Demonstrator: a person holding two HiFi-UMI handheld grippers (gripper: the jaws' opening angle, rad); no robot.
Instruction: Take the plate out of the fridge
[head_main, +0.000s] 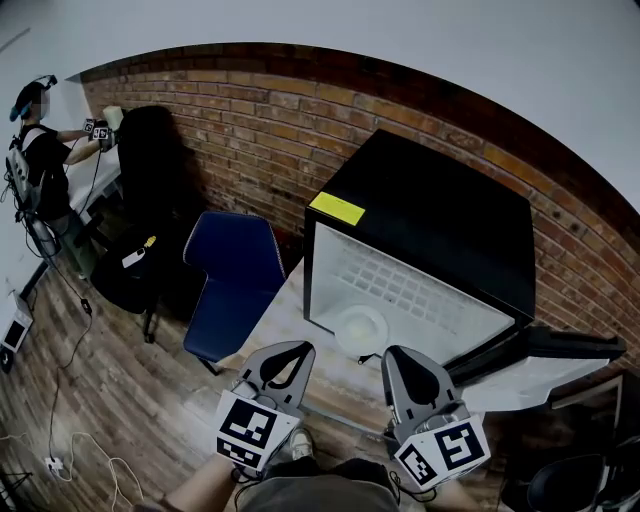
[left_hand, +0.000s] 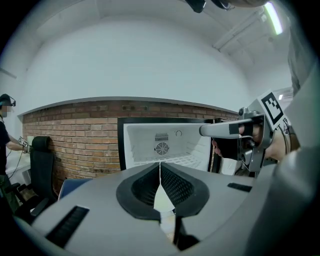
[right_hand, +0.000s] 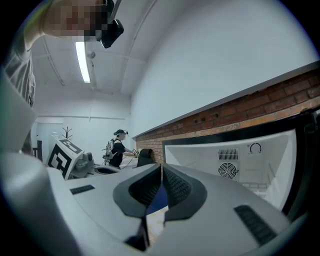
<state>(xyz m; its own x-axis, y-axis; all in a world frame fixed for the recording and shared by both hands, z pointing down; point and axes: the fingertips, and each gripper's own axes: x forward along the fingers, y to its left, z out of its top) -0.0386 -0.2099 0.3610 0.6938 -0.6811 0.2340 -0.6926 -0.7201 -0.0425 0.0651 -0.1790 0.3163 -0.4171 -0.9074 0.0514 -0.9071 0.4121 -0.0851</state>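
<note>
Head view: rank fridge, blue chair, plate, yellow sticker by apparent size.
1. fridge
2. blue chair
3. plate
4. yellow sticker
The plate only narrowly beats the sticker, so treat that pair as close.

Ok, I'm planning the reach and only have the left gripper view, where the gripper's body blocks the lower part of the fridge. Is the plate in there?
Observer: Yes. The head view shows a white plate lying flat near the front of the fridge interior.
Operator: Is the right gripper free to take it?
Observer: Its own view shows the right gripper with its fingers together and nothing between them.
Operator: And the door?
Observer: In the head view the door stands wide open on the right, away from the plate.
</note>
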